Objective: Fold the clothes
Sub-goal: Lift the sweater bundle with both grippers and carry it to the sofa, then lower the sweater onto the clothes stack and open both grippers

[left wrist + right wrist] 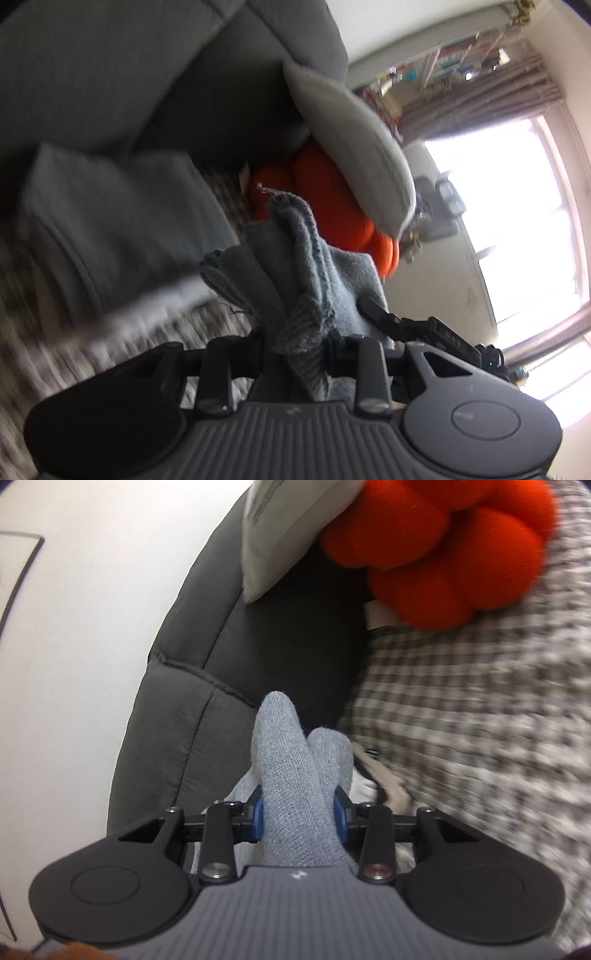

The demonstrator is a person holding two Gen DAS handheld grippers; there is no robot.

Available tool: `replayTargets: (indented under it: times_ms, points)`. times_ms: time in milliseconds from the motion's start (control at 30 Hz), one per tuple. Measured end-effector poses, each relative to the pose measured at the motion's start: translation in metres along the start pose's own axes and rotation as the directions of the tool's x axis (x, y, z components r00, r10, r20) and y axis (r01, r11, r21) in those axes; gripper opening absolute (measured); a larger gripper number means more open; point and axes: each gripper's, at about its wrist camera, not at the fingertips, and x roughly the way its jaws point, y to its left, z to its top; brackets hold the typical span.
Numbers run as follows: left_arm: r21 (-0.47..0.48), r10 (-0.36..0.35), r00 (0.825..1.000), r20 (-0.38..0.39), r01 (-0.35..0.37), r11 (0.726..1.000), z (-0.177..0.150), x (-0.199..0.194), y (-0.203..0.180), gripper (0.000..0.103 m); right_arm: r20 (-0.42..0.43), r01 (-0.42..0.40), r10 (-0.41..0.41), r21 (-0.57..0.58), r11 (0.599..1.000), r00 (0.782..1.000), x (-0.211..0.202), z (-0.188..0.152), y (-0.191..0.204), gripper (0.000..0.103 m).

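Along the lower edge of the left wrist view, the left gripper [295,345] has its jaws clamped on a grey knitted garment [295,266]. From the jaws the fabric rises in bunched, layered folds through the centre of the frame. Its ribbed hem is pinched between the fingers, and a frayed, coarse-knit edge runs up the middle. Only this view shows a second black gripper [406,321], which reaches in from the right and touches the garment's right side. Only this view, too, shows a bright window [517,221] with curtains [480,99] at upper right, and a folded grey cloth [110,221], blurred, at left. A grey sofa [110,74] fills the upper left. A pale cushion [351,140] leans over an orange knotted cushion [325,192] at centre. Checked fabric [221,325] covers the seat at lower left.

Low in the centre of the right wrist view, the right gripper [301,816] is shut on the same grey knit [291,760]. Blue pads [258,819] press in on both sides of it. The weave reads finer and more even at this range. Two rounded, finger-like folds stand up above the jaws, the left one taller. Only this view shows a white wall [74,627] at left with a dark-edged frame [22,572] on it. The quilted dark sofa arm [192,664] curves up through the centre. The orange cushion [454,554] sits at upper right, touching the pale cushion [288,528]. Brown-and-cream checked fabric [480,720] fills the right side, blurred.
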Motion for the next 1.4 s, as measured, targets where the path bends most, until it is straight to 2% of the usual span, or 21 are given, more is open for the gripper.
replayTargets:
  times_ms: [167,300,467,633,733,833,967,1100,1167,1267,1400]
  points:
    - [-0.007,0.005,0.997,0.081,-0.004,1.000,0.023,-0.016,0.013,0.030,-0.075,-0.029,0.025,-0.053,0.998,0.997,0.049,0.021,0.021,0.039]
    - [-0.030,-0.007,0.987,0.159,0.012,0.999,0.028,-0.022,0.029,0.030,-0.138,-0.046,0.031,-0.105,0.993,0.990,0.083,0.035,0.034,0.039]
    - [-0.080,0.001,0.968,0.252,0.020,0.997,0.021,-0.025,0.049,0.030,-0.209,-0.051,0.018,-0.152,0.987,0.978,0.124,0.044,0.045,0.039]
    - [-0.123,0.018,0.938,0.345,0.026,0.992,0.007,-0.028,0.070,0.030,-0.254,-0.063,0.013,-0.191,0.980,0.967,0.155,0.042,0.049,0.039]
    - [-0.128,0.037,0.931,0.364,0.011,0.992,0.002,-0.020,0.081,0.030,-0.264,-0.043,-0.015,-0.210,0.977,0.964,0.171,0.039,0.045,0.040]
    - [-0.137,0.045,0.930,0.365,0.005,0.991,-0.001,-0.011,0.095,0.031,-0.261,-0.019,-0.039,-0.213,0.977,0.965,0.184,0.038,0.036,0.040]
    - [-0.164,0.053,0.929,0.366,0.009,0.986,-0.006,-0.007,0.114,0.031,-0.248,-0.035,-0.016,-0.200,0.979,0.969,0.195,0.034,0.019,0.041]
    - [-0.134,0.077,0.932,0.355,-0.031,0.991,-0.004,-0.014,0.108,0.036,-0.223,-0.052,0.000,-0.227,0.972,0.975,0.198,0.028,0.013,0.053]
    - [-0.115,0.091,0.933,0.349,-0.054,0.992,-0.003,-0.018,0.104,0.042,-0.220,-0.046,-0.010,-0.252,0.967,0.976,0.194,0.029,0.019,0.059]
    - [-0.088,0.112,0.934,0.340,-0.087,0.992,-0.001,-0.024,0.098,0.048,-0.184,-0.010,-0.059,-0.353,0.936,0.981,0.182,0.030,0.041,0.066]
    - [-0.050,0.141,0.933,0.330,-0.131,0.990,0.001,-0.032,0.091,0.051,-0.061,0.071,-0.113,-0.472,0.879,0.992,0.164,0.026,0.070,0.066]
